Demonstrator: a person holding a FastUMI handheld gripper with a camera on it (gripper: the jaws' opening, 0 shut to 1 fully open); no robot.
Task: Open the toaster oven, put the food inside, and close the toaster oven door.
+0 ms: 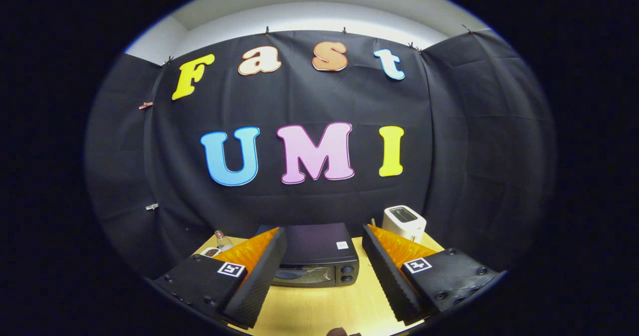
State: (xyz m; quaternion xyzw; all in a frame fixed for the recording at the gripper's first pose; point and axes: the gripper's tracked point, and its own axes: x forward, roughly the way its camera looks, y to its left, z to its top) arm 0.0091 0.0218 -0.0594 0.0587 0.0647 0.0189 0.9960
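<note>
Tabletop (pixel 319 308): toaster oven (pixel 319 261) seemingly closed; tool (pixel 324 246) open.

Not much to read here. Each finger (pixel 232 269) of the tool (pixel 324 271) carries a small square black-and-white marker, a coded pattern rather than letters or numbers. The toaster oven (pixel 319 256) beyond the open fingers has a little pale sticker on its top near the right corner, far too small to make out. Its two knobs on the front right show no legible markings. The white toaster (pixel 404 222) behind and the bottle (pixel 222 239) on the desk (pixel 319 311) show no print that can be read.
</note>
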